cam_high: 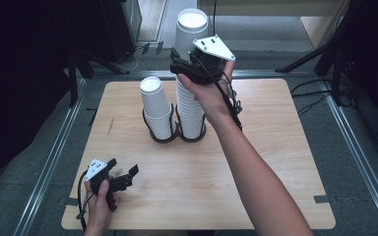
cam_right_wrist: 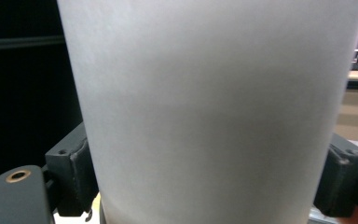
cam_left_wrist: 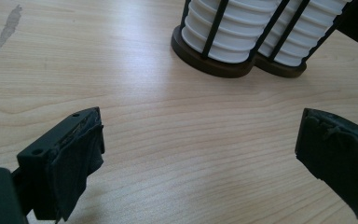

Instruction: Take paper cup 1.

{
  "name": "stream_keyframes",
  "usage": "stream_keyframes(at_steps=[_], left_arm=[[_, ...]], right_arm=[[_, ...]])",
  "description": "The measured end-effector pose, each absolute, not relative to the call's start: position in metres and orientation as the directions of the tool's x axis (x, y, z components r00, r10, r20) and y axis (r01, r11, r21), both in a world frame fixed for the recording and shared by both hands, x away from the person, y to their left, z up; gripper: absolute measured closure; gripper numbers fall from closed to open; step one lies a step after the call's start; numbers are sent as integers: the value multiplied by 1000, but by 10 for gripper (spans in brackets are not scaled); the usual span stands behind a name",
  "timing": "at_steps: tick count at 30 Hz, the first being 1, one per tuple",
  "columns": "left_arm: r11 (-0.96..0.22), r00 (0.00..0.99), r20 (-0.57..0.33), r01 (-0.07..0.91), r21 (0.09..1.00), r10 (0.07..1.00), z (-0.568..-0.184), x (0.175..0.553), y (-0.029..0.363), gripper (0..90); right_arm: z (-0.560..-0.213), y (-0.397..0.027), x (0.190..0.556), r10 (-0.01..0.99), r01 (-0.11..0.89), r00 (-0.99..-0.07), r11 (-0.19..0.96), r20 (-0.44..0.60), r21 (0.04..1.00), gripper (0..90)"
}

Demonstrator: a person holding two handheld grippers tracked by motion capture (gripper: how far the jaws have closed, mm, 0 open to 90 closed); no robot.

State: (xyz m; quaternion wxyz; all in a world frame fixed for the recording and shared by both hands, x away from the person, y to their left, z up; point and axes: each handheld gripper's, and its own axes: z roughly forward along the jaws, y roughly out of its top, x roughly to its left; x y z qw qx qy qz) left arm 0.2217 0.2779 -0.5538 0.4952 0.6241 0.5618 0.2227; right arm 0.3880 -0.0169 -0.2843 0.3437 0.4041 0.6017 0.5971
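Note:
Two stacks of white paper cups stand in a black double wire holder (cam_high: 163, 137) at the table's middle: a shorter left stack (cam_high: 156, 108) and a taller right stack (cam_high: 191, 113). Above the right stack my right gripper (cam_high: 183, 58) is shut on a single white cup (cam_high: 192, 27), held clear of the stack. In the right gripper view that cup (cam_right_wrist: 214, 112) sits between the two pads (cam_right_wrist: 74, 172), which press on its sides. My left gripper (cam_high: 123, 167) rests near the table's front left, open and holding nothing. Its view shows the holder's base (cam_left_wrist: 205, 60) and the bottoms of both stacks (cam_left_wrist: 228, 32).
The wooden table (cam_high: 275, 172) has bare room at the front and on the right. A dark streak (cam_left_wrist: 9, 25) marks the wood at the left. Metal rails run along both sides of the table, and black stands and cables lie on the floor behind and to the right.

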Motion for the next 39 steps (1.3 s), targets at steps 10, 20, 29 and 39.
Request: stream_keyframes(at_steps=[10, 20, 29, 39], left_arm=[[118, 269, -274, 482, 868, 923, -554, 222, 278, 12], [119, 269, -275, 481, 868, 923, -554, 222, 278, 12], [115, 267, -269, 479, 870, 925, -554, 222, 277, 12], [124, 267, -272, 465, 877, 925, -554, 221, 277, 12]], right_arm=[[-267, -17, 384, 901, 39, -429, -45, 58, 998, 160], [-249, -24, 378, 902, -14, -428, -74, 61, 997, 176], [-239, -37, 369, 910, -24, -407, -94, 76, 995, 187], [-242, -54, 357, 912, -33, -406, -85, 64, 996, 188]])
